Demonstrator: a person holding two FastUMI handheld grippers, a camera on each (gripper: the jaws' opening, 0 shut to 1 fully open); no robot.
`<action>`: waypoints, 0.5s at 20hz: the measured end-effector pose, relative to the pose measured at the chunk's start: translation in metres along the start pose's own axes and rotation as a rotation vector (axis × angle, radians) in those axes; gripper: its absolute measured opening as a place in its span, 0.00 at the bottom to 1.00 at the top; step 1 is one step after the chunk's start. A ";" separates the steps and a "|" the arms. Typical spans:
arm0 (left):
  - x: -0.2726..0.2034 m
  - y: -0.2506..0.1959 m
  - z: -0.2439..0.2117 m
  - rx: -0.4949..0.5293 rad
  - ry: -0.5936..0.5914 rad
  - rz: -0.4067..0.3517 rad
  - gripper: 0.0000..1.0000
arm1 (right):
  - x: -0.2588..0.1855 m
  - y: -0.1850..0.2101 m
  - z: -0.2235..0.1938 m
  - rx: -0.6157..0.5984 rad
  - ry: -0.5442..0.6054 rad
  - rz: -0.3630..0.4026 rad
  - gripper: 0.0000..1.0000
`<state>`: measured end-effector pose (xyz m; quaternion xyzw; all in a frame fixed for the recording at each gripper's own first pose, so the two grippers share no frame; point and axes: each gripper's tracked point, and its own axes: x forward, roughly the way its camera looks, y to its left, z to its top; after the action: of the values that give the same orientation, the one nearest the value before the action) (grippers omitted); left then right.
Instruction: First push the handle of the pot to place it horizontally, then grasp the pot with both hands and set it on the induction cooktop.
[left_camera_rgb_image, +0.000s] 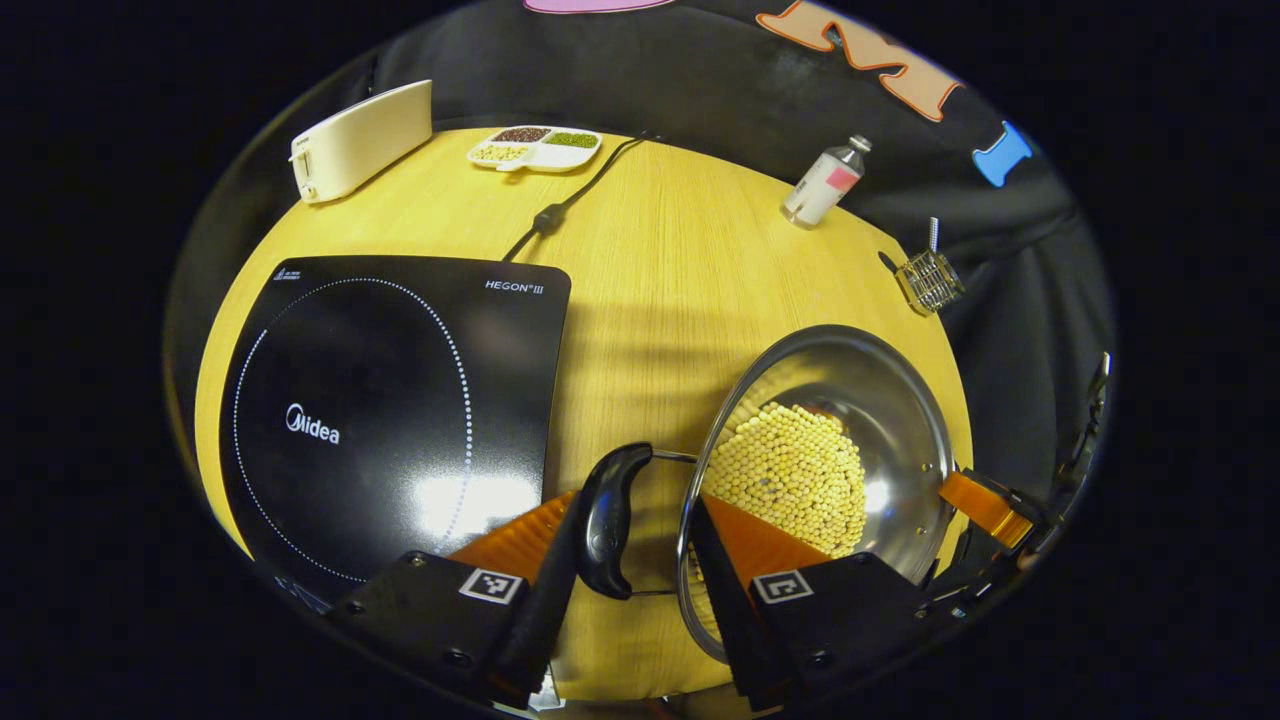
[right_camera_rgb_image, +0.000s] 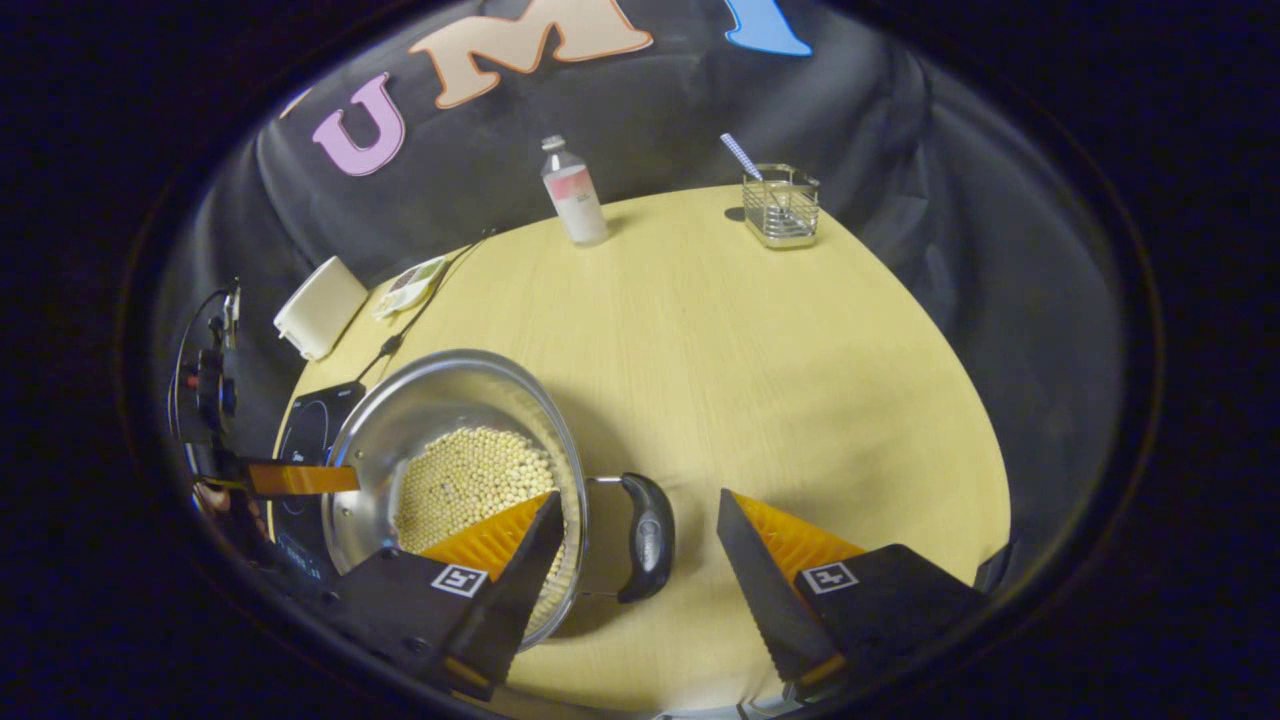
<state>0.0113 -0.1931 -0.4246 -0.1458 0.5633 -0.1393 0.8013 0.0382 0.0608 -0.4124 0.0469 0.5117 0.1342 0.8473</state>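
The shiny steel pot (left_camera_rgb_image: 850, 420) of round yellow beans sits on the wood-grain table (left_camera_rgb_image: 660, 260), beside the glossy black induction cooktop (left_camera_rgb_image: 390, 400). Both grippers gape wide — left gripper (left_camera_rgb_image: 635, 535) and right gripper (right_camera_rgb_image: 640, 530) each straddle a curved black handle (left_camera_rgb_image: 607, 520).

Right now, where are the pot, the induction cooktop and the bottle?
pot (left_camera_rgb_image: 890, 400), left gripper view, bare inner wall.
induction cooktop (left_camera_rgb_image: 380, 400), left gripper view, middle of glass top.
bottle (right_camera_rgb_image: 574, 195), right gripper view, labelled body.
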 end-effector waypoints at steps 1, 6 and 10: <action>0.000 0.000 0.000 0.003 0.001 0.004 0.69 | 0.003 0.001 -0.002 -0.001 0.009 0.002 0.94; 0.003 0.003 -0.002 0.033 0.007 0.042 0.69 | 0.012 0.004 -0.012 0.006 0.064 0.025 0.98; 0.004 0.003 -0.002 0.060 -0.002 0.070 0.70 | 0.017 0.005 -0.021 0.001 0.114 0.065 0.93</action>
<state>0.0106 -0.1918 -0.4300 -0.1023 0.5627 -0.1278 0.8103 0.0262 0.0687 -0.4356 0.0563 0.5575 0.1639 0.8119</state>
